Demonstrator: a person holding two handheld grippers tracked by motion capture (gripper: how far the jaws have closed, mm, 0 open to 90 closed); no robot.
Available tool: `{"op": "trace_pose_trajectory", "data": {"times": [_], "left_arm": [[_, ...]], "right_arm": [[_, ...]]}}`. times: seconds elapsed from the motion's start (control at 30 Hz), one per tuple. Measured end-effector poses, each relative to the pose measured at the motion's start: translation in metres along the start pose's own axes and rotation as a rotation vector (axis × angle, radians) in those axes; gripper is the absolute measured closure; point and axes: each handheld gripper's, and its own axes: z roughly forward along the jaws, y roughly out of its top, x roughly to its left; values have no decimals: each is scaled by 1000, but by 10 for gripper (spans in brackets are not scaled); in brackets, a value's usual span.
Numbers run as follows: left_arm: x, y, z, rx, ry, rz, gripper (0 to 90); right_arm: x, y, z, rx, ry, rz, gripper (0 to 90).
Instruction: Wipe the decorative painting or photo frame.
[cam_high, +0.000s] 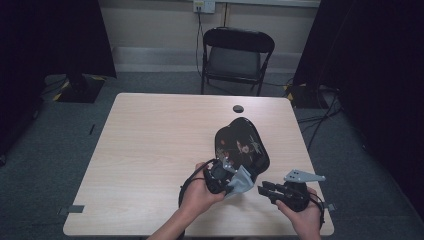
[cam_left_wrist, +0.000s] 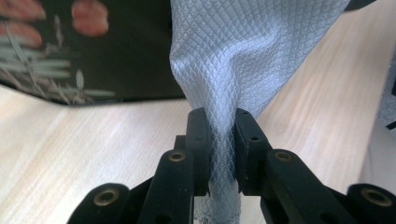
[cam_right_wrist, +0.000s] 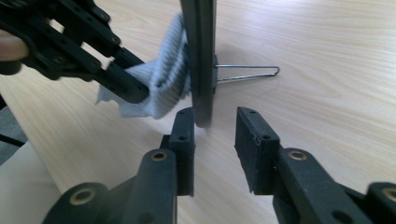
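A glossy black panel (cam_high: 242, 142) with painted red and pale motifs stands on edge near the table's front right, propped by a wire stand (cam_right_wrist: 247, 72). My left gripper (cam_high: 231, 186) is shut on a pale grey woven cloth (cam_high: 241, 180), which hangs against the panel's near end. In the left gripper view the cloth (cam_left_wrist: 233, 46) is pinched between the jaws of the left gripper (cam_left_wrist: 223, 126), right beside the panel (cam_left_wrist: 126, 56). My right gripper (cam_right_wrist: 215, 126) is open. The panel's thin edge (cam_right_wrist: 198, 56) sits between its jaws, close to the left pad, with a gap on the right.
The light wooden table (cam_high: 150, 140) has a round cable hole (cam_high: 238, 108) near its far edge. A black folding chair (cam_high: 237, 55) stands beyond the table. Cables trail on the grey floor to the right.
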Motion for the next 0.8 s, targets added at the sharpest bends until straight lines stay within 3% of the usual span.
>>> {"op": "trace_pose_trajectory", "data": {"times": [0.5,0.8], "left_arm": [[10,-15,8,37,4,-35,785],[10,-12,-14,-14,-7,-38,785]], "right_arm": [[3,1,11,32,31,-9,822],[5,2,18,46,25,-19,842]]}}
